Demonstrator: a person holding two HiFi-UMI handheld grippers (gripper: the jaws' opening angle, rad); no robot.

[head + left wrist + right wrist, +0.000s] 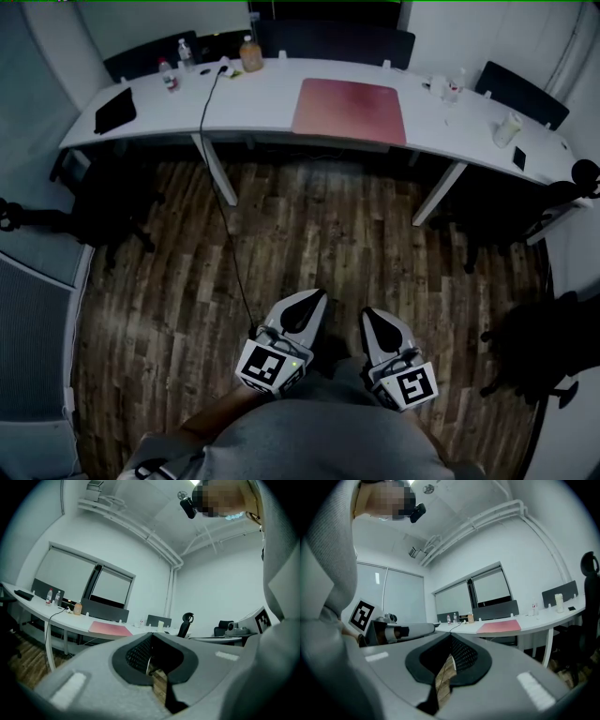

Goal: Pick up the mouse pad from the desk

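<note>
The pink mouse pad (350, 110) lies flat on the long white desk (272, 117), right of its middle. It also shows far off as the mouse pad (110, 628) in the left gripper view and the mouse pad (499, 626) in the right gripper view. My left gripper (313, 299) and right gripper (368, 315) hang side by side over the wooden floor, close to my body and well short of the desk. Both are shut with nothing between the jaws, seen as left gripper (150, 634) and right gripper (451, 637), both pointing level at the desk.
On the desk stand a black tablet (115, 110), two water bottles (169, 75), an orange juice bottle (250, 54), a cup (507, 128) and a cable (208, 103) trailing to the floor. Black office chairs (522, 93) stand behind and beside the desk. White desk legs (215, 169) reach the floor.
</note>
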